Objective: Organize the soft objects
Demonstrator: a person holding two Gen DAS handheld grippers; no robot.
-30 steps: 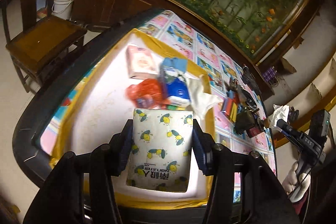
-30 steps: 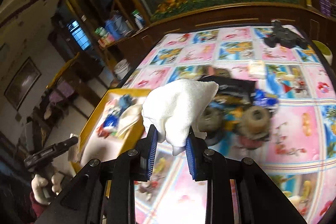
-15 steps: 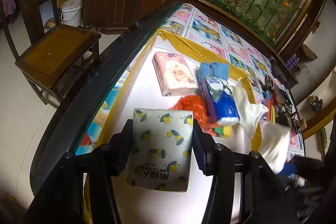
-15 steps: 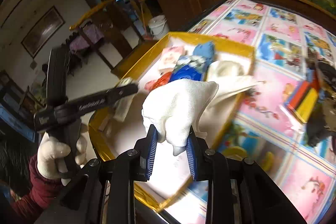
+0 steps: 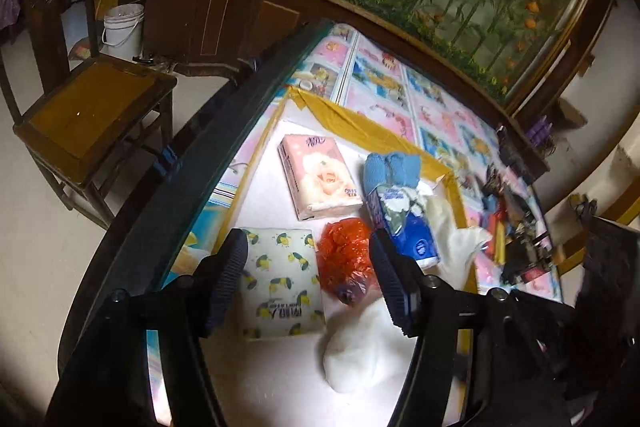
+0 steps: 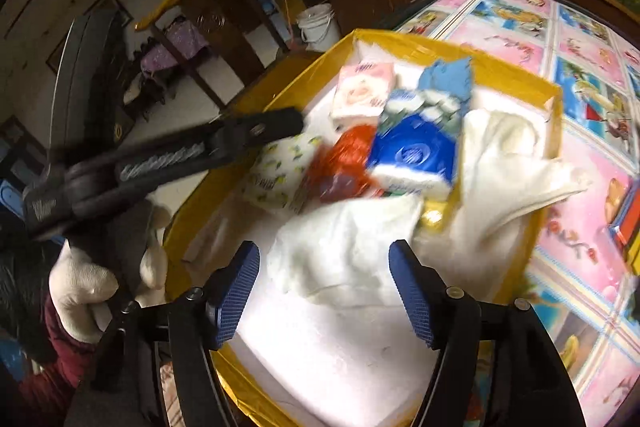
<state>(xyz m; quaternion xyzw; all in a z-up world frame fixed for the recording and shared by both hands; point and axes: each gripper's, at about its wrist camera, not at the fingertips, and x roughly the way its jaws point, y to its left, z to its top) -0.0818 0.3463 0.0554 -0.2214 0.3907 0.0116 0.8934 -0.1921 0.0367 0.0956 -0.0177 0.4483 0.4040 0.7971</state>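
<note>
A yellow-rimmed white box (image 5: pixel 352 123) (image 6: pixel 400 45) holds the soft things. My left gripper (image 5: pixel 308 279) is open above the lemon-print tissue pack (image 5: pixel 280 283), which lies flat in the box and also shows in the right wrist view (image 6: pixel 276 171). My right gripper (image 6: pixel 324 287) is open just over a white towel (image 6: pixel 344 247) lying in the box; the towel also shows in the left wrist view (image 5: pixel 360 351). Also in the box are a pink tissue pack (image 5: pixel 318 179), a red bag (image 5: pixel 346 267), a blue tissue pack (image 5: pixel 404 223), a blue cloth (image 5: pixel 392 165) and another white cloth (image 6: pixel 508 171).
The box stands on a table with a pink cartoon cover (image 6: pixel 576 39). Dark and coloured small items (image 5: pixel 516 227) lie on the table right of the box. A wooden chair (image 5: pixel 88 115) and a white bucket (image 5: pixel 122 31) stand off the table's left side.
Both grippers have opened. The lemon-print tissue pack left my left gripper and lies in the box. The white towel left my right gripper and lies in the box's near part.
</note>
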